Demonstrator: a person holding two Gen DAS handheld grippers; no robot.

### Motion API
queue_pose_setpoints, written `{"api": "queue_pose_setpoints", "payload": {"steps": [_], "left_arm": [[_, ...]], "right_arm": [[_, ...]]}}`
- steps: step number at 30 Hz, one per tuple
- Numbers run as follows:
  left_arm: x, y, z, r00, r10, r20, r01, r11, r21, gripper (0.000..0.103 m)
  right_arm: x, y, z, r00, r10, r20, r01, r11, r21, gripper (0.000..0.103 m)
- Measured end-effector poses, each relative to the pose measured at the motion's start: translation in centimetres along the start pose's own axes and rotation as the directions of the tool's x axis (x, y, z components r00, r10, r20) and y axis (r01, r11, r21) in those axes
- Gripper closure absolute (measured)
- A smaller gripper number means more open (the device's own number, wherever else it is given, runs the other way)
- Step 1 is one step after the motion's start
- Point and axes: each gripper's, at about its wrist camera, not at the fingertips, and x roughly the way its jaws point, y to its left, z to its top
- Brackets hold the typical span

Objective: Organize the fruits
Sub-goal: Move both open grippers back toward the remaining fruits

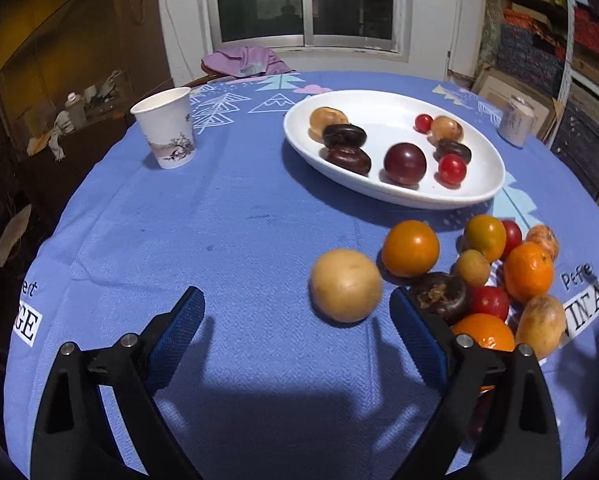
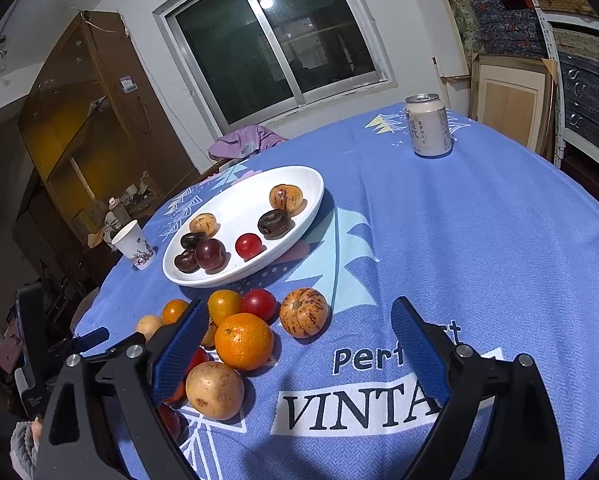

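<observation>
A white oval plate (image 1: 483,188) (image 2: 219,276) holds several small fruits: dark plums, red tomatoes, speckled yellow ones. A pile of loose fruit lies on the blue cloth in front of it: a tan round fruit (image 1: 345,285), oranges (image 1: 410,248) (image 2: 244,341), red tomatoes (image 2: 259,303), a striped fruit (image 2: 303,312) and a tan potato-like one (image 2: 214,390). My left gripper (image 1: 297,316) is open, just short of the tan round fruit. My right gripper (image 2: 299,328) is open above the cloth, with the pile at its left finger.
A paper cup (image 1: 166,127) (image 2: 134,245) stands at the far left of the table. A drink can (image 2: 427,125) (image 1: 516,121) stands at the far right. A purple cloth (image 1: 243,60) lies on a chair behind the table. Shelves and a cabinet surround the table.
</observation>
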Motion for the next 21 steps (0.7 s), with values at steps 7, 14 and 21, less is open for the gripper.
{"api": "queue_pose_setpoints", "payload": {"steps": [7, 14, 21], "left_arm": [[1.6, -0.5, 0.2, 0.999, -0.018, -0.042, 0.019, 1.000, 0.010, 0.013], [2.1, -0.7, 0.6, 0.994, -0.092, -0.051, 0.092, 0.996, 0.010, 0.028], [2.6, -1.1, 0.9, 0.983, -0.171, -0.068, 0.173, 0.985, 0.015, 0.042]], "right_arm": [[0.1, 0.6, -0.1, 1.000, -0.006, 0.002, 0.006, 0.999, -0.042, 0.010], [0.0, 0.8, -0.2, 1.000, -0.010, -0.001, 0.010, 0.998, -0.056, 0.010], [0.2, 1.8, -0.5, 1.000, -0.007, -0.017, 0.005, 0.994, -0.109, 0.010]]}}
